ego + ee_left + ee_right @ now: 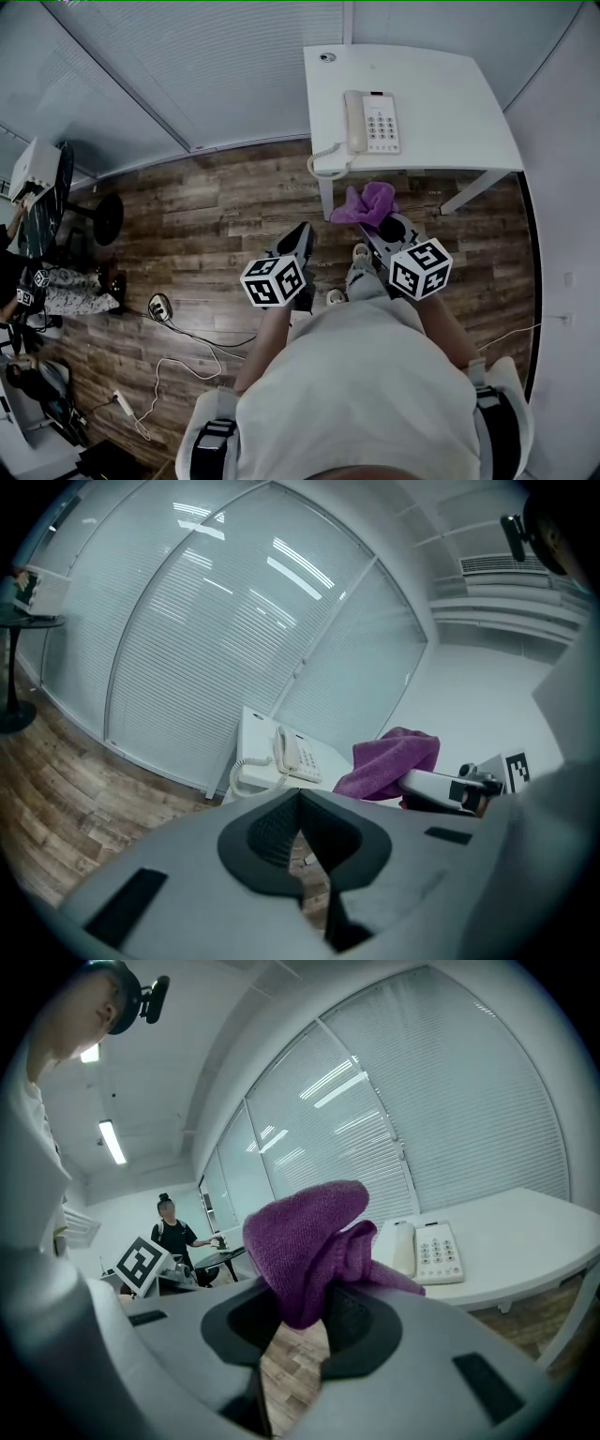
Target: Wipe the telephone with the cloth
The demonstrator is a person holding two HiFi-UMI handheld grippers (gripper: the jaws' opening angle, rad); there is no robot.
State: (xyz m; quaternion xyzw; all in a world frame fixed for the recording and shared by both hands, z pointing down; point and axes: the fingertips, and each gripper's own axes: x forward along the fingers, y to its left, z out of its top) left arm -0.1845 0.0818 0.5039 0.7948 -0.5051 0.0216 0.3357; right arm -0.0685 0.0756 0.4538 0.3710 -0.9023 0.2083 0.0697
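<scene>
A cream telephone [372,122] with a keypad lies on the white table [450,103], its handset on the left side. In the right gripper view the telephone [431,1252] is ahead and to the right. My right gripper [380,223] is held short of the table's near edge, shut on a purple cloth [367,202] that bunches up out of the jaws [309,1241]. My left gripper [303,230] hangs beside it over the floor, shut on nothing [300,799]. From the left gripper view the telephone [292,755] is straight ahead, with the cloth [394,761] to the right.
A coiled cord [323,159] hangs off the table's left edge. Blinds cover the glass wall behind it. Cables and a power strip [178,347] lie on the wooden floor at the left. A black round stand [103,216] and another person [173,1232] are further off.
</scene>
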